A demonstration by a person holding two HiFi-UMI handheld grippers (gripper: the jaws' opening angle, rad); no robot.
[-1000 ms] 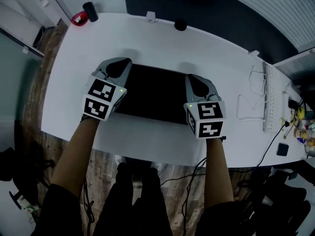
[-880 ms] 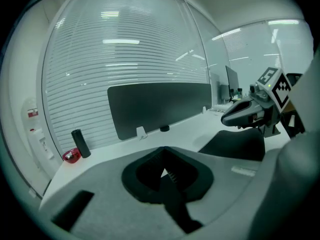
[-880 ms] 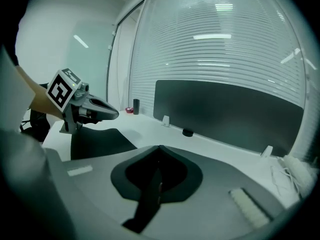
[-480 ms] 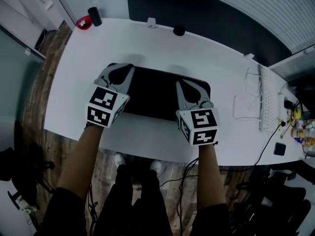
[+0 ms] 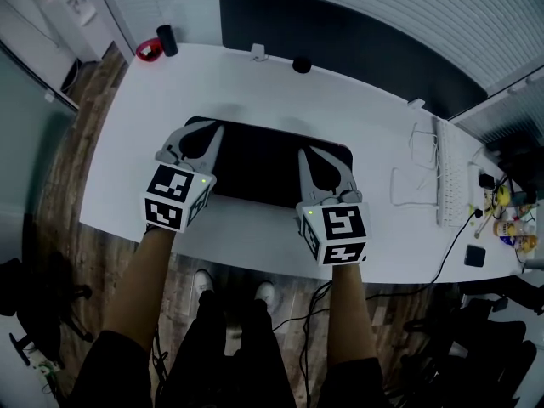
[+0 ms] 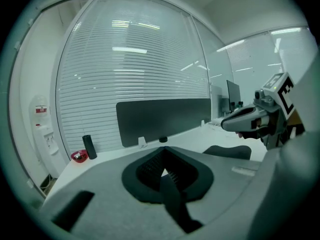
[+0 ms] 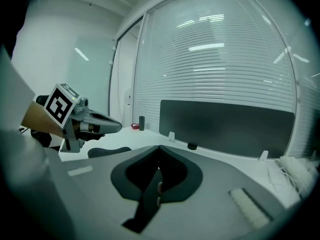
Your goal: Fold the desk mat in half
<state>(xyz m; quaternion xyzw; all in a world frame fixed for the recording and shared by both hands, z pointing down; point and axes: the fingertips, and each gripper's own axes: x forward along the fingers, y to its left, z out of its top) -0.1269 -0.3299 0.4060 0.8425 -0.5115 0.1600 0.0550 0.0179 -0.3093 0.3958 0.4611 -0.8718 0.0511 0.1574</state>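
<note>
A black desk mat [image 5: 255,155] lies across the middle of the white table [image 5: 255,87]. My left gripper [image 5: 206,129] is shut on the mat's near edge at its left end. My right gripper [image 5: 308,152] is shut on the same edge near its right end. In the left gripper view a dark strip of mat [image 6: 175,204] runs out from between the shut jaws of the left gripper [image 6: 162,171]. The right gripper view shows the same strip of mat [image 7: 147,201] pinched in the right gripper [image 7: 159,169]. Both grippers point toward the far side, a little downward.
A dark partition panel [image 5: 340,32] stands along the table's far edge, with a small black puck [image 5: 300,65] before it. A black cylinder [image 5: 167,39] and a red object [image 5: 150,50] sit at the far left corner. A white keyboard [image 5: 446,181] and cables [image 5: 408,181] lie at the right.
Both grippers have risen and moved away from the near table edge, carrying the mat's near edge with them. Their jaws have stayed shut.
</note>
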